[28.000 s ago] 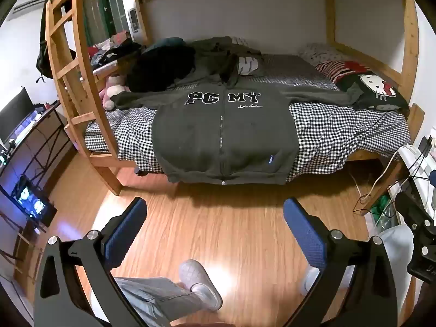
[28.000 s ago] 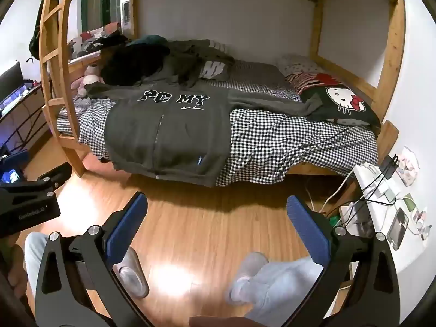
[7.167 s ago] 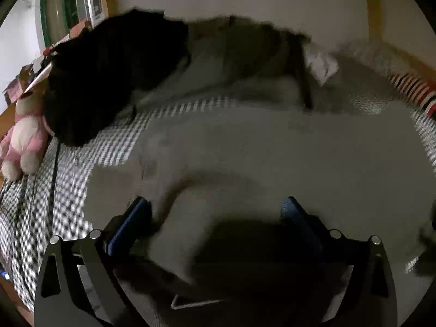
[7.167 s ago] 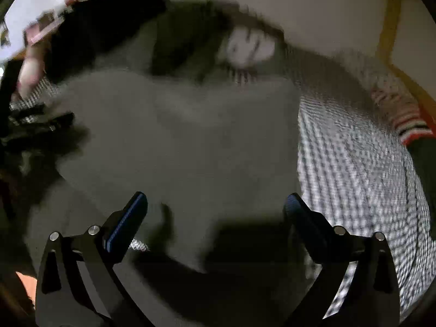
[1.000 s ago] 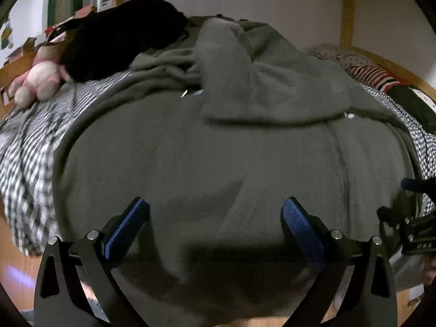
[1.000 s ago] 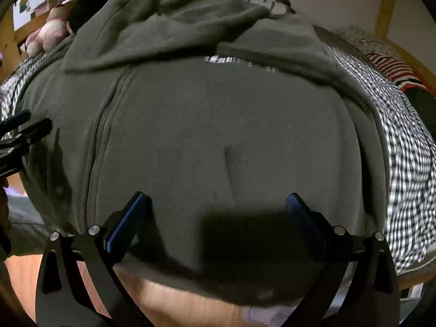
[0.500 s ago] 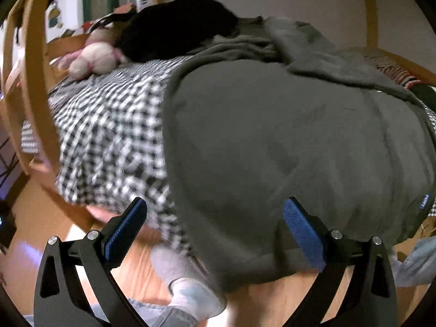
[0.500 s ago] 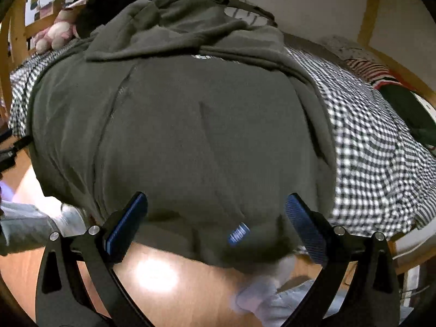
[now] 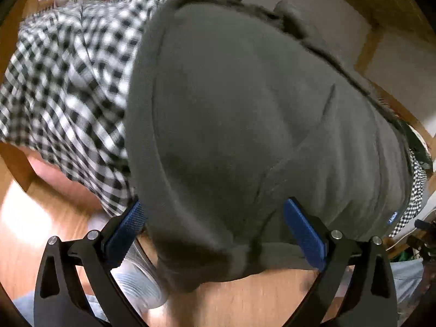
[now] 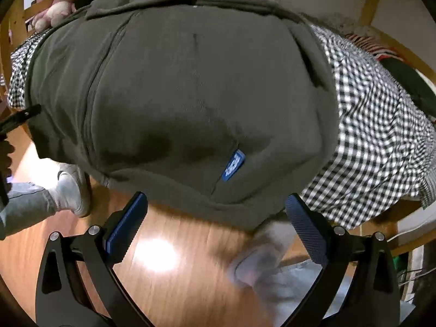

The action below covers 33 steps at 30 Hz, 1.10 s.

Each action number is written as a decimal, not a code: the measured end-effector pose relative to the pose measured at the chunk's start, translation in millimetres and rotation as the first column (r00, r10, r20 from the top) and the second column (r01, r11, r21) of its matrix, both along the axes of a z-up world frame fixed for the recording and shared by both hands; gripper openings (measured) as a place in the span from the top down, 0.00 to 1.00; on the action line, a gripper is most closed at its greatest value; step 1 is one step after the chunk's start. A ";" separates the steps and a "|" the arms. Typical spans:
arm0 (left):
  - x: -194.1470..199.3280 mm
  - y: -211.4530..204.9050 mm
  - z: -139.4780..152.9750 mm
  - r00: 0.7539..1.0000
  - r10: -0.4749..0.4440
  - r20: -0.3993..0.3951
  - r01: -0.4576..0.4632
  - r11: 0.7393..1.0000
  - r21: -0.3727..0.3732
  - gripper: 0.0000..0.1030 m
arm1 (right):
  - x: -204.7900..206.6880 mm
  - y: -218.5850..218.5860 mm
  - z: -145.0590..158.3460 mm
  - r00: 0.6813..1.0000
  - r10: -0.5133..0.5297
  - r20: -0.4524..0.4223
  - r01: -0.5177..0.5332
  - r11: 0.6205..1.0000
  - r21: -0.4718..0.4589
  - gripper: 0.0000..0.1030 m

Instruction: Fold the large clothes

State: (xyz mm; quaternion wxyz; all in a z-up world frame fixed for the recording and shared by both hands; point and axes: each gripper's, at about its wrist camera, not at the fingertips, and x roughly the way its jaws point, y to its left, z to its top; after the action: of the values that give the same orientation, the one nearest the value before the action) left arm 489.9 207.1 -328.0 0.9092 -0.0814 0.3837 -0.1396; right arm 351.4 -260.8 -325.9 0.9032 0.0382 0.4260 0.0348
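Observation:
A large dark grey zip hoodie [image 9: 245, 114] lies on the bed, its hem hanging over the front edge; it also fills the right wrist view [image 10: 190, 87], with a small blue label [image 10: 233, 165] near the hem. My left gripper [image 9: 215, 234] is open, its blue pads either side of the hoodie's lower left hem corner. My right gripper [image 10: 215, 223] is open just below the hem near the lower right corner, touching nothing.
The black-and-white checked bed cover [image 10: 376, 125] hangs over the wooden bed frame [image 10: 408, 218]. Wood floor [image 10: 169, 267] lies below. The person's feet in pale shoes [image 10: 70, 190] stand close to the bed. A pink plush toy [image 10: 54, 13] lies at the back left.
Both grippers have dropped lower and closer to the hoodie's hanging hem. The left one now brackets the hem corner; the right sits just under the hem.

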 end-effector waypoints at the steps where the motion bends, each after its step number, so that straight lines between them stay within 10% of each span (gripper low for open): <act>1: 0.4 -0.4 -3.8 1.000 0.021 -0.005 -0.021 1.000 0.017 0.04 | -0.2 0.5 -1.4 1.000 0.004 -0.004 -0.004 1.000 0.005 0.03; 4: -4.3 3.7 -17.2 0.997 0.063 -0.045 -0.064 0.998 -0.015 0.04 | -2.0 -1.3 -5.1 1.000 0.019 -0.011 -0.019 1.000 -0.011 0.03; 11: 6.8 -13.2 -47.1 0.958 -0.152 -0.244 0.116 0.981 -0.155 0.05 | -2.0 -39.3 -22.2 0.997 -0.048 -0.054 0.052 0.996 0.076 0.03; 12: 6.9 -12.8 -45.5 0.960 -0.152 -0.236 0.116 0.980 -0.159 0.12 | -1.3 -42.3 -24.3 0.997 -0.058 -0.054 0.062 0.995 0.078 0.03; 15: 9.1 -12.6 -48.7 0.949 -0.144 -0.279 0.114 0.986 -0.122 0.74 | 2.2 -46.1 -29.7 0.996 -0.061 -0.059 0.066 0.995 0.070 0.03; 19: 5.4 -5.4 -51.2 0.939 -0.165 -0.301 0.114 0.977 -0.181 0.87 | 1.3 -48.0 -40.0 0.999 0.013 -0.032 -0.010 0.995 0.104 0.03; 23: 0.7 -16.3 -29.9 0.944 -0.168 -0.283 0.151 0.985 -0.078 0.91 | 3.1 -55.0 -53.5 0.998 0.044 -0.046 -0.037 0.990 0.138 0.03; 33: -38.7 -6.9 82.5 0.952 -0.263 -0.158 0.243 0.960 -0.139 0.91 | 7.8 -101.8 -88.9 0.992 -0.069 -0.103 0.106 0.904 0.413 0.03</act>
State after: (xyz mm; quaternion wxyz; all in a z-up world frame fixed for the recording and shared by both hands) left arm 451.2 200.2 -245.5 0.8403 -0.0968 0.4602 -0.2698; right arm 359.2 -362.5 -414.7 0.8557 0.2510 0.4449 0.0830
